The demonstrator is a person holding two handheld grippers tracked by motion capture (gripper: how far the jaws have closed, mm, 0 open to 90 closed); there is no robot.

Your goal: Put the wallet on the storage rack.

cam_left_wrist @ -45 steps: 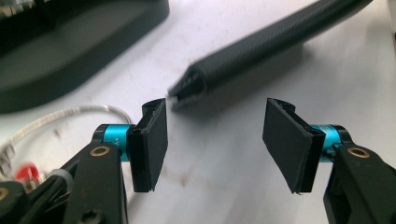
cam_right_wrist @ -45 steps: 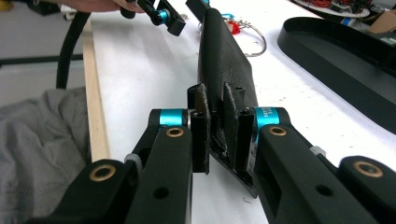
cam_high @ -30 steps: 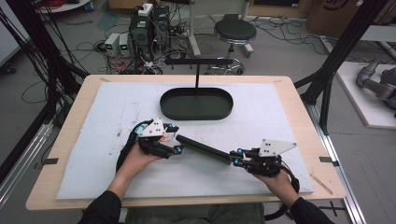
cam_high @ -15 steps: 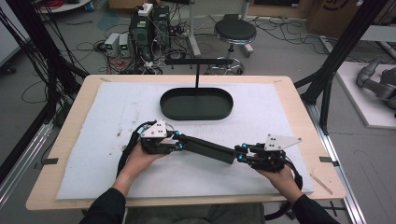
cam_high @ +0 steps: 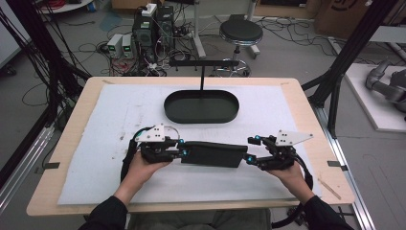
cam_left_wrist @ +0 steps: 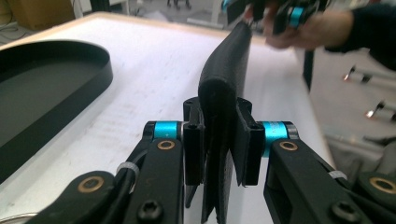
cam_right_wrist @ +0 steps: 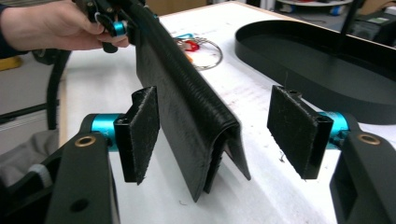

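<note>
Folded black leather case lying lengthwise on the white mat near the oval black tray, left gripper just clamped on its left end, right gripper jaws just opened wide, pads clear of its right end.

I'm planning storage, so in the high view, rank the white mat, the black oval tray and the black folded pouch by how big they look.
1. white mat, covering most of the tabletop.
2. black oval tray.
3. black folded pouch, somewhat smaller than the tray, though it stands on edge, so its full size is unsure.
</note>
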